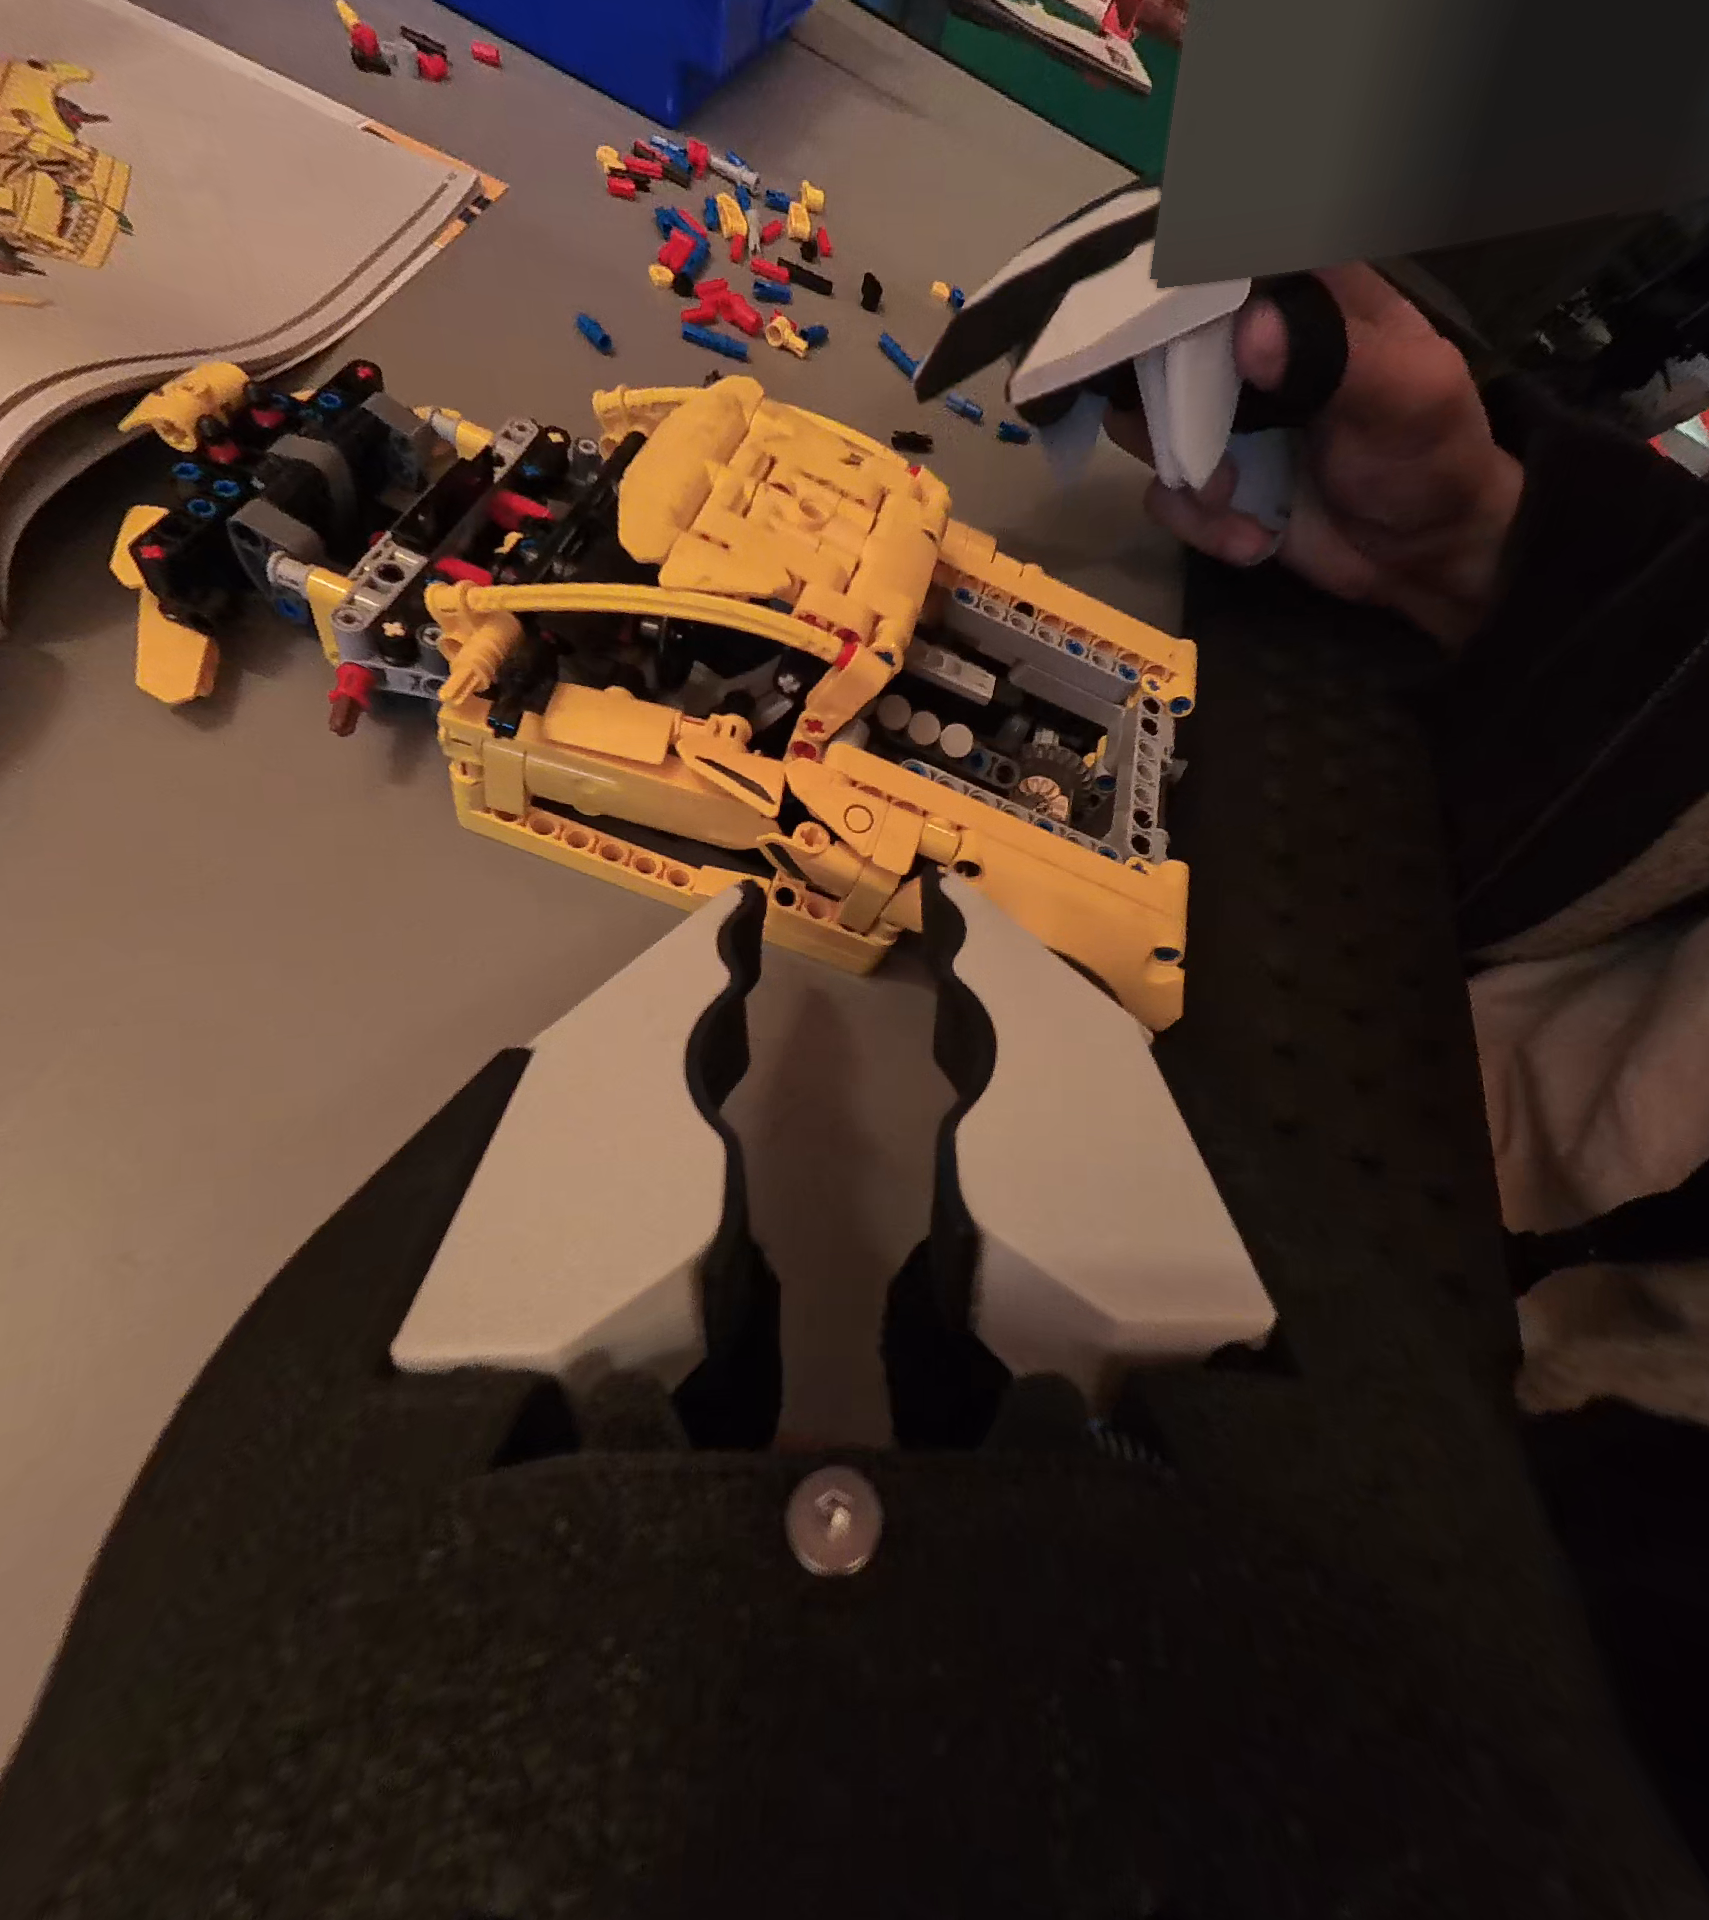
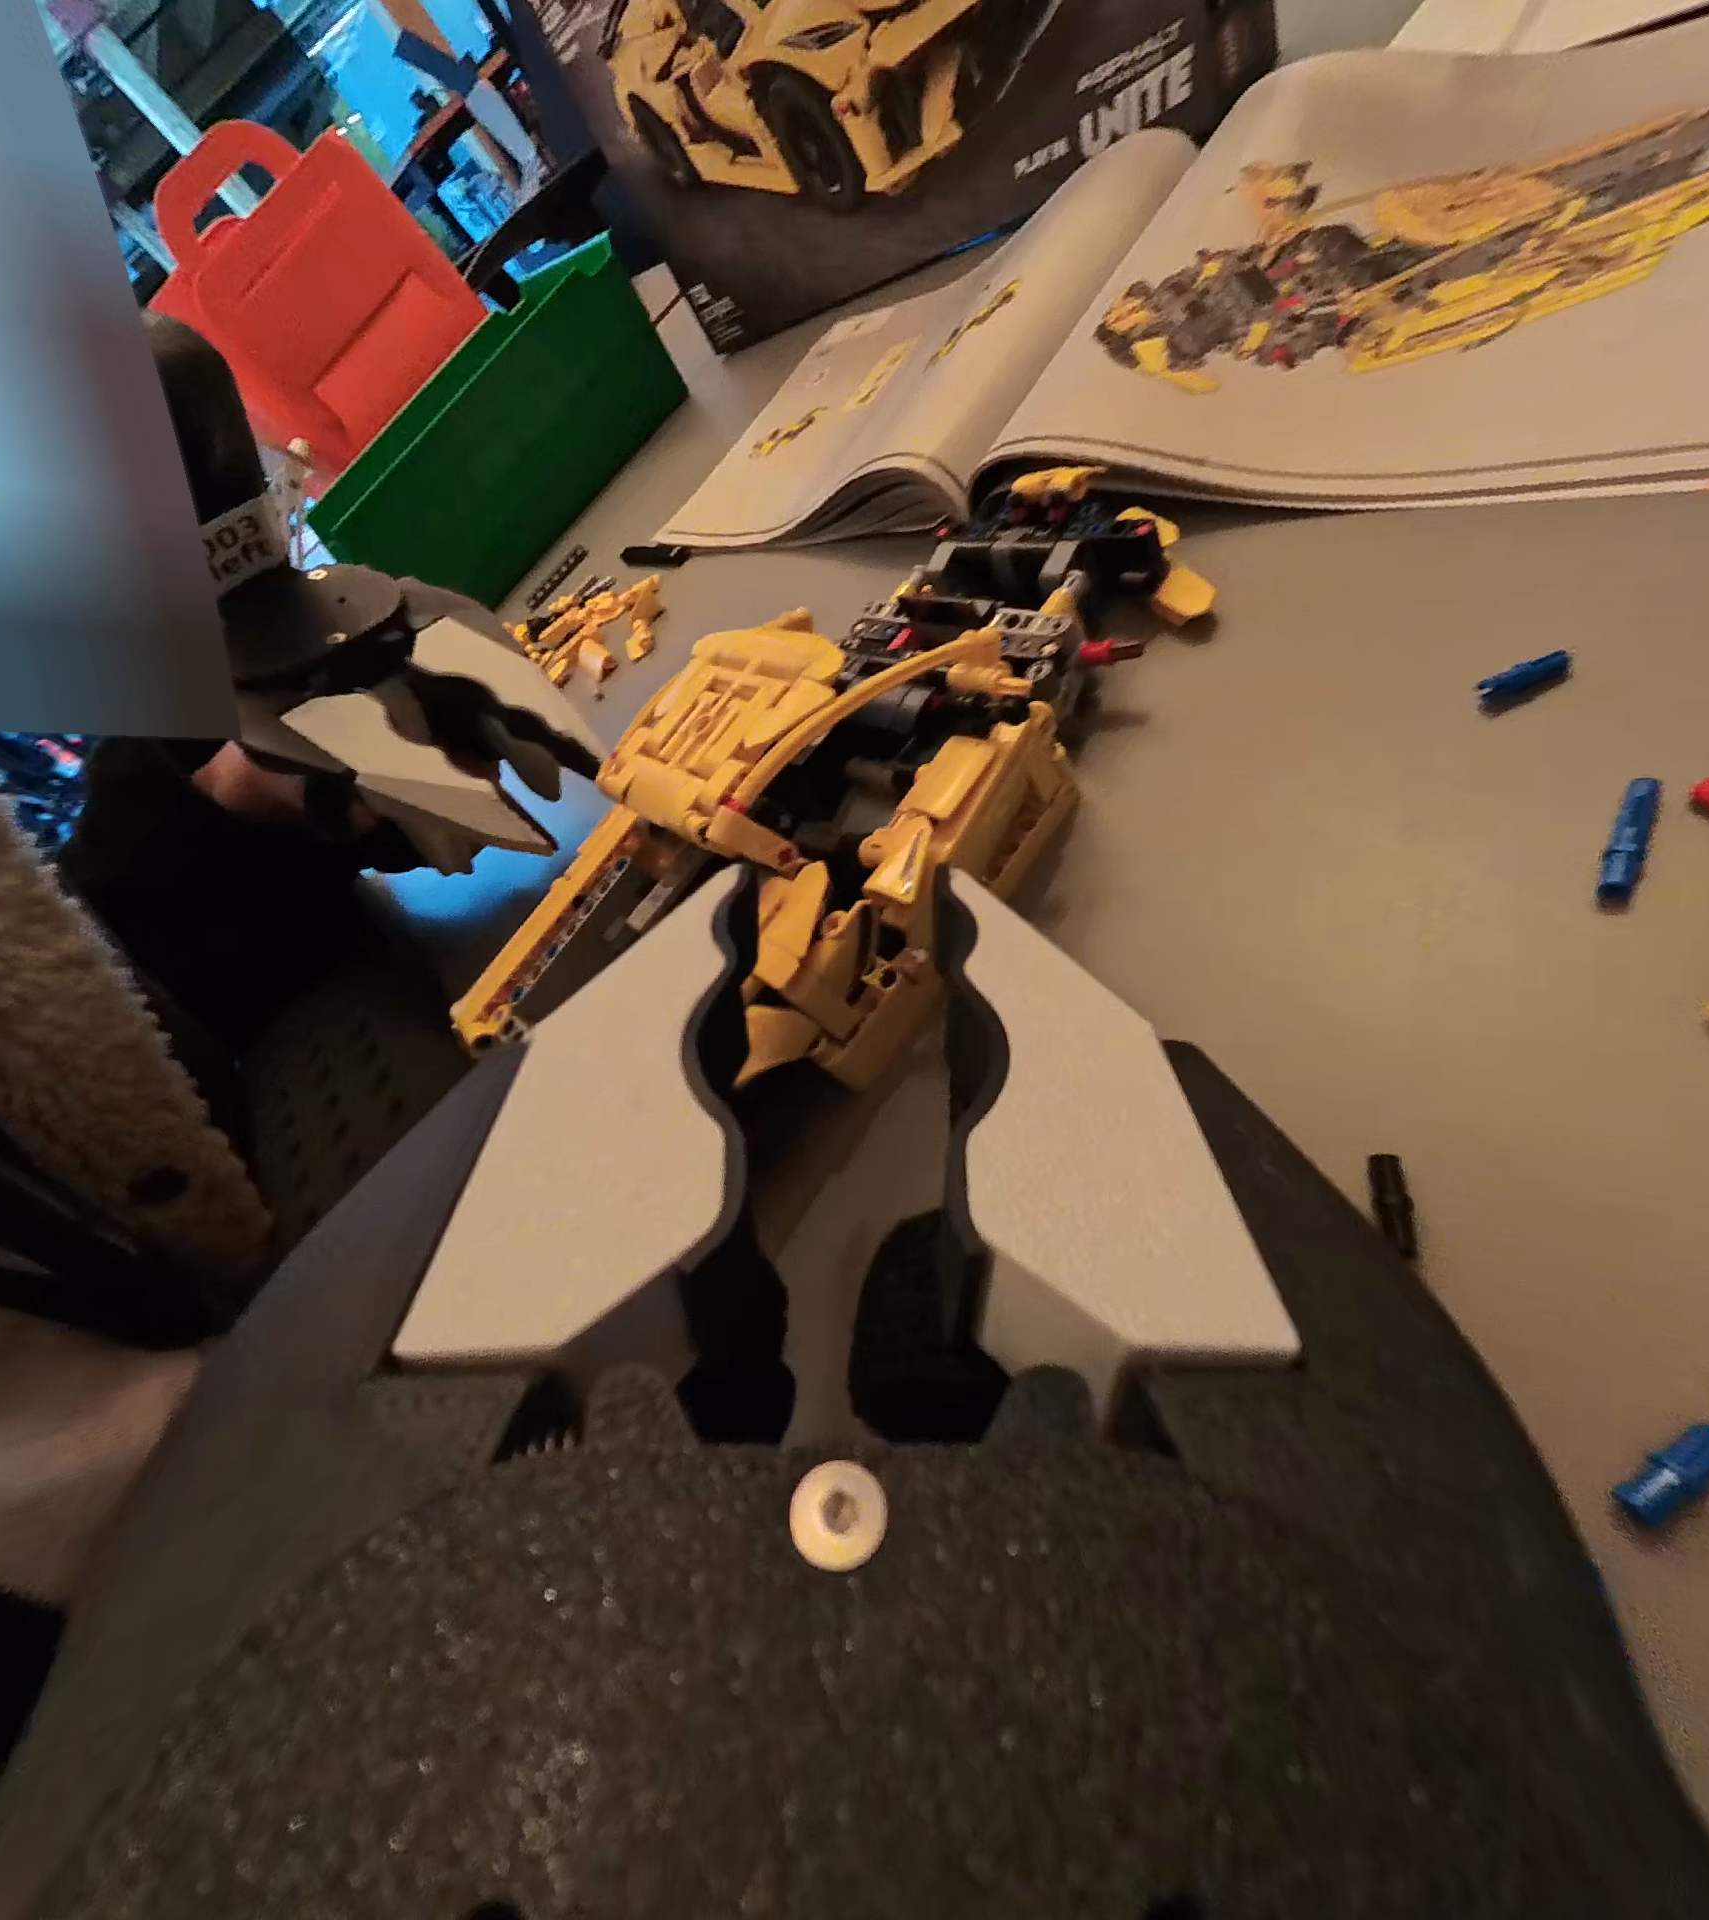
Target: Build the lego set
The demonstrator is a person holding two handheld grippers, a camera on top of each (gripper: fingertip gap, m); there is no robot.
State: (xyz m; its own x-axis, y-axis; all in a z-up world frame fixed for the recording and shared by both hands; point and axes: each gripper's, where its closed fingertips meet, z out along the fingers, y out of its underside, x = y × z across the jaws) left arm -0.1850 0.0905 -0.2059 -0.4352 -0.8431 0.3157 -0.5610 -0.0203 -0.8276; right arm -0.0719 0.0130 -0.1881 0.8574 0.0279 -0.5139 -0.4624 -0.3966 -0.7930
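A grey table [image 1: 102, 1039] holds an open instruction booklet [image 1: 154, 239] at eleven o'clock in the left wrist view. At centre lies the half-built yellow lego car [image 1: 808, 665]. The left gripper [image 1: 837, 902] is released, its tips at the car's near edge. The right gripper [image 2: 845, 883] is spread around the car's yellow end; whether it grips cannot be told. Loose pins [image 1: 725, 249] scatter at twelve o'clock.

The left tongs [image 1: 839, 899] stood parted, tips at the near edge of the yellow lego car [image 1: 808, 665] on the grey desk [image 1: 154, 935]. At eleven o'clock lay the open instruction booklet [image 1: 154, 260]; at twelve, scattered loose pieces [image 1: 725, 249]; at two, the right tongs [image 1: 975, 353].
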